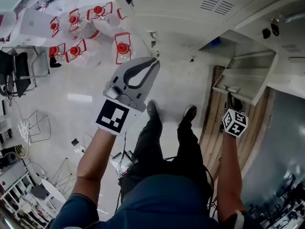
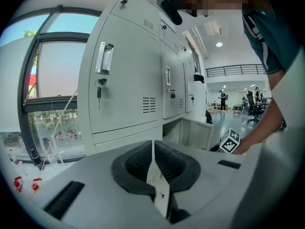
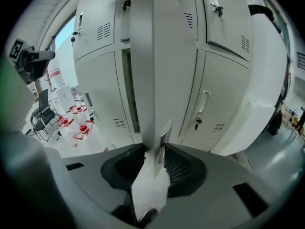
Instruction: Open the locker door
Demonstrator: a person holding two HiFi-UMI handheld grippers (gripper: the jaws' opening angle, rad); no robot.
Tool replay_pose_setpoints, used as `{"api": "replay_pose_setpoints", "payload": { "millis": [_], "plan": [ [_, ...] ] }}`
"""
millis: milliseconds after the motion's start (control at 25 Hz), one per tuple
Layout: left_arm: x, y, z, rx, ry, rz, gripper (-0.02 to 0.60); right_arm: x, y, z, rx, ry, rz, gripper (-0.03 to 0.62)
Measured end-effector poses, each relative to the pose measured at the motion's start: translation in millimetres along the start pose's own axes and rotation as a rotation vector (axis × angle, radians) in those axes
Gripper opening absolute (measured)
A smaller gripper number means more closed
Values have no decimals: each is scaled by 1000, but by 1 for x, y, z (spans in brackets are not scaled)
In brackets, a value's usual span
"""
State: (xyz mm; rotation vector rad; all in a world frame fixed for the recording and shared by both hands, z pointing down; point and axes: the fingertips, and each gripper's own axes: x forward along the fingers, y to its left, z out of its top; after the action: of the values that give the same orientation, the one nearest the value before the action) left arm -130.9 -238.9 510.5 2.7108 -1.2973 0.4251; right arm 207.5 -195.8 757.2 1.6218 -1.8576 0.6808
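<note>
The grey locker door (image 1: 245, 78) stands swung out from the row of lockers at the right of the head view. My right gripper (image 1: 229, 97) is at its free edge. In the right gripper view the door's edge (image 3: 162, 56) runs straight down between the two pads of the right gripper (image 3: 155, 151), which are shut on it beside a small metal latch plate. My left gripper (image 1: 155, 62) hangs in the air away from the lockers, shut with nothing in it. In the left gripper view the pads of this gripper (image 2: 153, 149) meet, and the open door (image 2: 196, 132) shows beyond them.
Closed lockers (image 2: 128, 80) with handles and key locks line the wall beside a window (image 2: 52, 70). Several water jugs with red caps (image 1: 123, 47) stand on the floor at the upper left. Chairs (image 1: 19, 70) and cables lie at the left. The person's shoes (image 1: 152, 109) are on the floor below.
</note>
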Motion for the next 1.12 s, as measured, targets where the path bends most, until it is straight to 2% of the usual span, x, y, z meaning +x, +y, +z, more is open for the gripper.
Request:
{"api": "replay_pose_setpoints", "payload": {
  "millis": [240, 560, 880, 1120],
  "plan": [
    [-26, -3, 34, -1, -26, 36, 32, -19, -20, -7, 77, 89, -4, 147],
    [-69, -8, 96, 8, -90, 88, 31, -80, -23, 22, 131, 59, -5, 149],
    [-110, -23, 158, 11, -157, 102, 32, -165, 0, 86, 175, -65, 52, 147],
    [-131, -34, 195, 27, -182, 111, 32, -226, 5, 166, 123, -263, 78, 147]
  ]
}}
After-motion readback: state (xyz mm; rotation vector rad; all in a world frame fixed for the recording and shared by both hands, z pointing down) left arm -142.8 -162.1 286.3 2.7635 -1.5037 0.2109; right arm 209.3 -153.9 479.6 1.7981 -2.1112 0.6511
